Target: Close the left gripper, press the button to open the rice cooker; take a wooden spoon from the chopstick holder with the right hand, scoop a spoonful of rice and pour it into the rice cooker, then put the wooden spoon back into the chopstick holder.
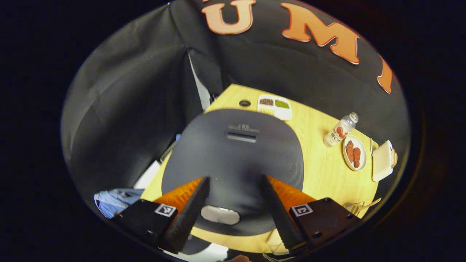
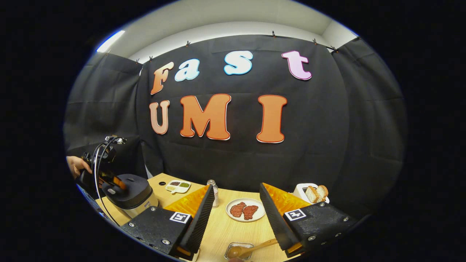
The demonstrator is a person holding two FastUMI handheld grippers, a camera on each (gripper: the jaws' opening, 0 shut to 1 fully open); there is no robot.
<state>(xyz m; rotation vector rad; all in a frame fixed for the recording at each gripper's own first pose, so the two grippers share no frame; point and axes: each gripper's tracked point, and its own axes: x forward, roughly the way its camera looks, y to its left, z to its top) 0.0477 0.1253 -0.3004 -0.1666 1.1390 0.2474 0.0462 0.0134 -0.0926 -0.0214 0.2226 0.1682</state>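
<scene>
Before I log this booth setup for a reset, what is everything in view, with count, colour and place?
rice cooker: one, dark lid shut, pale body, table's left end
lid button: one, silvery, front of the lid, between the left jaws
table: one, light wood
sectioned tray: one, white, behind the cooker
bottle: one, clear with a label, mid-table
plate: one, white, two reddish-brown pieces on it, beside the bottle
toaster: one, white, bread slices in it, right end
wooden spoon: one, tan, bowl in a small clear container at the near edge
left gripper: one, jaws open above the lid
right gripper: one, jaws open, empty
hand: one, holding the left gripper
</scene>
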